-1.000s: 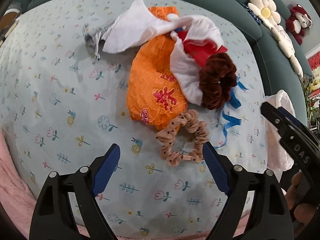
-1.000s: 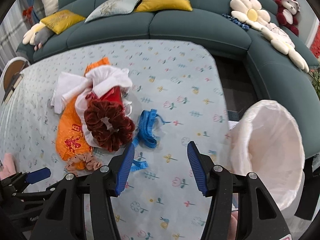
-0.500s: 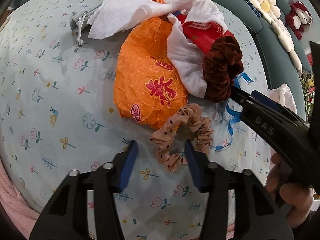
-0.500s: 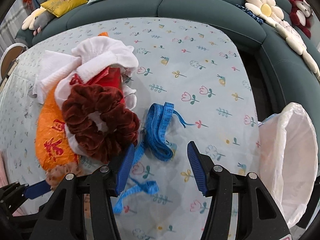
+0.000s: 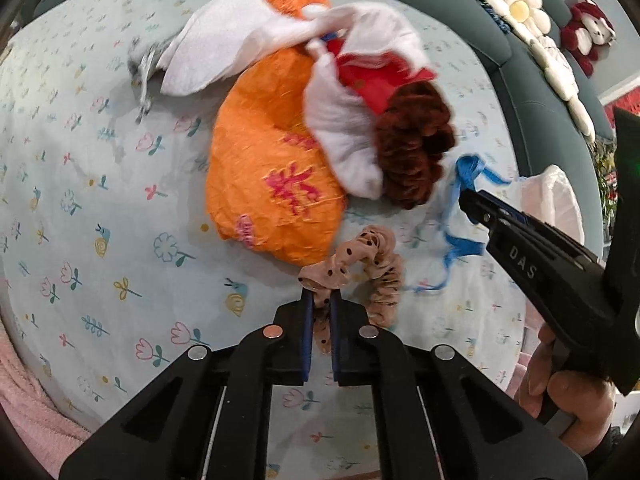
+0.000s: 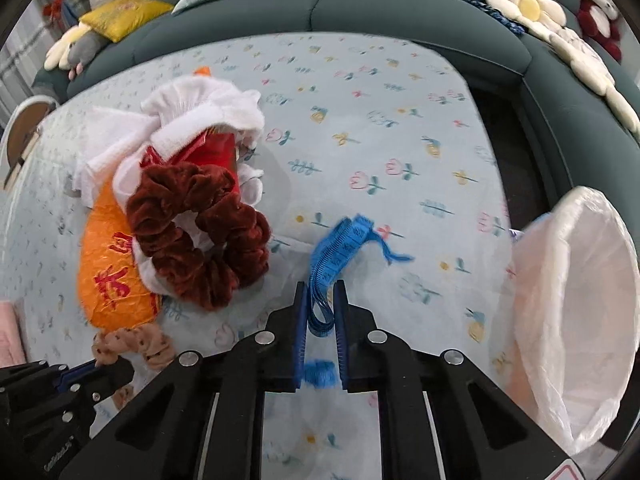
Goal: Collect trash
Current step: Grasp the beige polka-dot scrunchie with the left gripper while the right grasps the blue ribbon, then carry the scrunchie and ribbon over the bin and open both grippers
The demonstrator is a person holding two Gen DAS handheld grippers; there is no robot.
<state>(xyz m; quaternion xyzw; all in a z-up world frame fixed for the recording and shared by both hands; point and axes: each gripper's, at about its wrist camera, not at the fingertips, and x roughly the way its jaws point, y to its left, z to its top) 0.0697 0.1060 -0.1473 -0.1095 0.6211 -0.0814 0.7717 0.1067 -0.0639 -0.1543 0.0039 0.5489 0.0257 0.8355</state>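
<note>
- Left wrist view: left gripper (image 5: 320,312), jaws drawn narrow and pinching one fold of the beige dotted scrunchie (image 5: 372,268); the rest of its loop lies on the floral tablecloth (image 5: 100,200), touching the orange wrapper (image 5: 264,168).
- Same view: white tissues (image 5: 240,52), red packet (image 5: 376,80) and maroon scrunchie (image 5: 416,152) piled on the wrapper.
- Risk: the grip holds a thin fold only; a quick lift could let it slip free, or drag the wrapper along.
- Right wrist view: right gripper (image 6: 322,300), jaws narrow, clamped on the bunched blue measuring tape (image 6: 340,248), tails trailing over the cloth.
- Same view: white-lined bin (image 6: 580,304) at the table's right edge, mouth open.
- Risk: loose tape ends may snag the maroon scrunchie nearby, or hang outside the liner on release.
</note>
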